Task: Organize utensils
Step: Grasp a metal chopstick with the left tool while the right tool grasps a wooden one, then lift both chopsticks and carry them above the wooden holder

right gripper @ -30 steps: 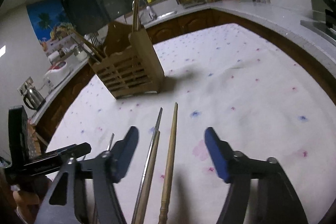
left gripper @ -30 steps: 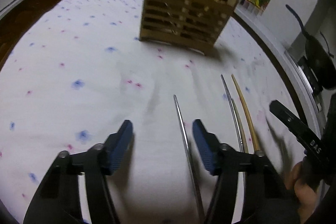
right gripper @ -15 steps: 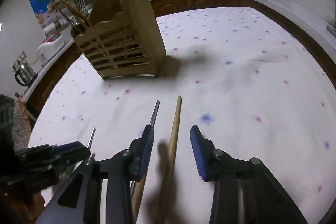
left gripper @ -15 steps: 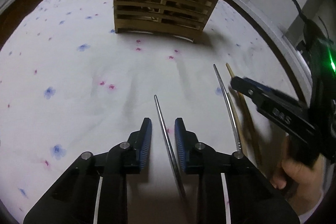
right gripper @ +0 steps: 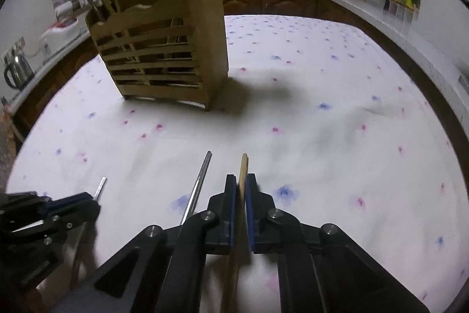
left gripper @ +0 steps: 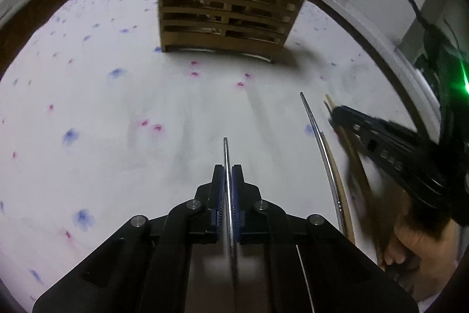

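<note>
My left gripper is closing tight on a thin metal chopstick, both blue pads pressing it, its tip sticking out ahead. In the right wrist view my right gripper is likewise closing on a wooden chopstick, pinched between its pads. A second metal chopstick lies on the cloth just left of it, with another wooden one alongside. The slatted wooden utensil holder stands upright further back, several utensils in it. Each gripper shows in the other's view: right gripper, left gripper.
A white cloth with blue and pink flowers covers the table. A person's hand holds the right gripper. A kettle and kitchen clutter sit on the counters around; a dark pan hangs at the right.
Both grippers went from wide open to shut, the left on the metal chopstick, the right on the wooden one. The right gripper slid over so that the wooden chopstick is between its pads.
</note>
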The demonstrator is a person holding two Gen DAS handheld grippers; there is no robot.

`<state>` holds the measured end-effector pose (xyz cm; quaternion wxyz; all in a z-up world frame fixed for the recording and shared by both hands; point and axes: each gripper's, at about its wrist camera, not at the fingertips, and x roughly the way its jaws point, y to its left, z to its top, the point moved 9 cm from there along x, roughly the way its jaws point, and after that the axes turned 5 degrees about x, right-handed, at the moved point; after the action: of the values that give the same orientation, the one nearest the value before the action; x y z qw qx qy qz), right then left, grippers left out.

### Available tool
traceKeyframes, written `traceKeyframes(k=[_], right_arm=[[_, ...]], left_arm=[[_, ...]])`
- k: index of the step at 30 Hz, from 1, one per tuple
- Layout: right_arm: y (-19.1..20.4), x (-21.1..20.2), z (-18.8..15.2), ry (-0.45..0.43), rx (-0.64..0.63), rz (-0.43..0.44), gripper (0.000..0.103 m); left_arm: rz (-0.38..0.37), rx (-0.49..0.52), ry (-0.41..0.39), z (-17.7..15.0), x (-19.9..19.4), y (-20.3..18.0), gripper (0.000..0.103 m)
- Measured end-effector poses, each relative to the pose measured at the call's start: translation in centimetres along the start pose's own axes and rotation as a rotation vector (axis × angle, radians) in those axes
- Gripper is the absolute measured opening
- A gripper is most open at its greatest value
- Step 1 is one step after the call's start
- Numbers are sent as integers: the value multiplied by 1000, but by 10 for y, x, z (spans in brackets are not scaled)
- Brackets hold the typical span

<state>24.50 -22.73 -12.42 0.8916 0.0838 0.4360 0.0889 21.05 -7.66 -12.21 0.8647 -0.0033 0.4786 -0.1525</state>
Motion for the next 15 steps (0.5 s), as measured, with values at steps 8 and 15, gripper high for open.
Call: traceKeyframes(k=[8, 15], right_arm=[[-2, -62, 6, -95, 108, 114, 5], [-1, -122, 24, -207, 157, 190, 5]], left_arm=[[-58, -72, -89, 7, -48, 14, 4], [-94, -94, -209, 27, -101, 16, 4]])
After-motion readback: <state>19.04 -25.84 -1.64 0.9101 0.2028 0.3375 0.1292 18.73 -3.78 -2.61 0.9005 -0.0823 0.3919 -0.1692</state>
